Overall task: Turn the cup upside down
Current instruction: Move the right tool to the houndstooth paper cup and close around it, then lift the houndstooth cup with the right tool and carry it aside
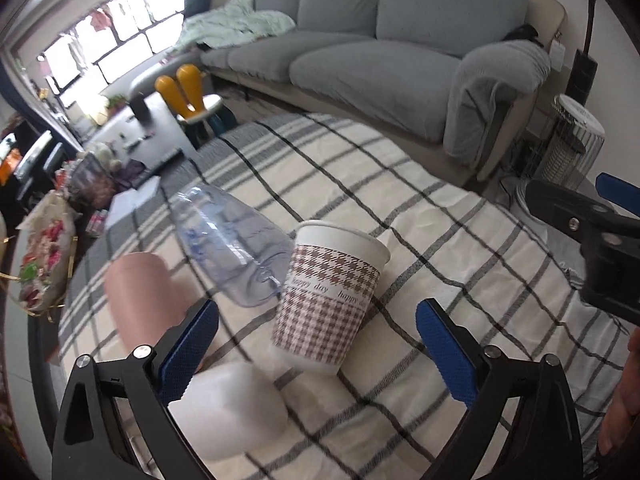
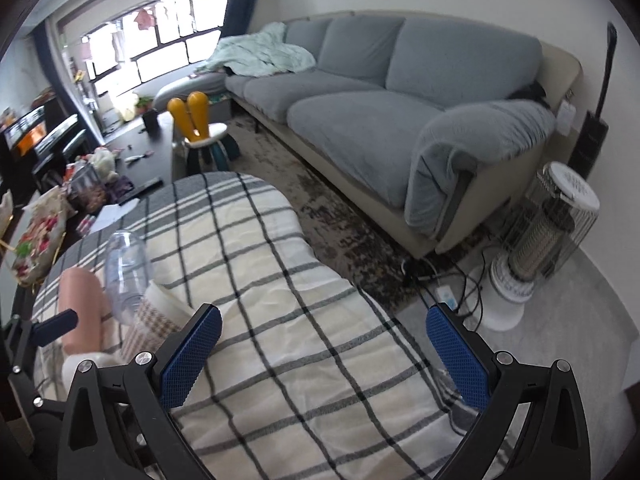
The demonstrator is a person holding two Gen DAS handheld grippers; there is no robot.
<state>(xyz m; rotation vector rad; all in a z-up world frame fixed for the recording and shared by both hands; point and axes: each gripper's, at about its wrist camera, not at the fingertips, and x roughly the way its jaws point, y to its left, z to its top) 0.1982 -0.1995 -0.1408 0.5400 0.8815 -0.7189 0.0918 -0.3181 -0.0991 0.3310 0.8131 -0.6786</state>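
Note:
A paper cup [image 1: 330,298] with a brown houndstooth band and the words "happy day" stands upright, mouth up, on the checked tablecloth [image 1: 460,280]. My left gripper [image 1: 316,354] is open, its blue pads on either side of the cup and just short of it, touching nothing. In the right wrist view the cup [image 2: 154,316] sits at the far left, partly hidden behind my left blue pad. My right gripper [image 2: 324,360] is open and empty over the tablecloth [image 2: 280,360], well right of the cup. The right gripper also shows at the right edge of the left wrist view [image 1: 600,236].
A clear plastic bottle [image 1: 236,244] lies on its side behind the cup. A pink cup [image 1: 140,300] and a white cup [image 1: 232,408] stand left of it. A grey sofa [image 1: 380,60] and a heater [image 2: 544,240] stand beyond the table's far edge.

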